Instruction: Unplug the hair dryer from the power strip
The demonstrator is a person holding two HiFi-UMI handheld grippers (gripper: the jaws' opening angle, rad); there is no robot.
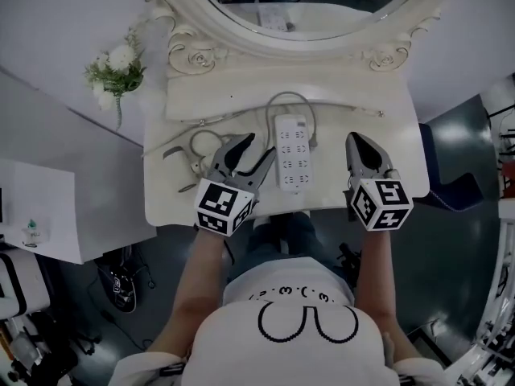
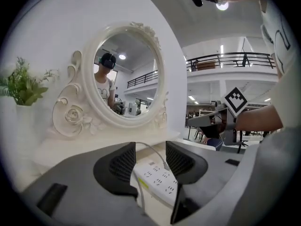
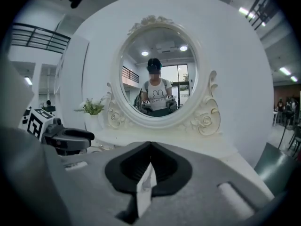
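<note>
on the white vanity table [image 1: 354, 103], below the oval mirror [image 1: 241, 34], the power strip [image 1: 291, 151] lies flat mid-table, long side pointing at the mirror. its cord [image 1: 282, 99] leaves the far end and loops round to the left. in the head view the strip sits between your two grippers and neither touches it.

your left gripper [image 1: 259, 145] hovers just left of the strip, jaws spread wide with nothing in them. its own view shows the strip [image 2: 160, 180] and cord lower down, framed in the gap.

your right gripper [image 1: 352, 137] is to the right of the strip, jaws pressed together at the tips [image 3: 150, 145]. a white sliver shows in the slot behind them, can't tell what.

left part of the table holds a cable coil [image 1: 201, 139] and a grey piece. can't tell if that's the hair dryer. flowers [image 1: 117, 67] stand off to the left.
</note>
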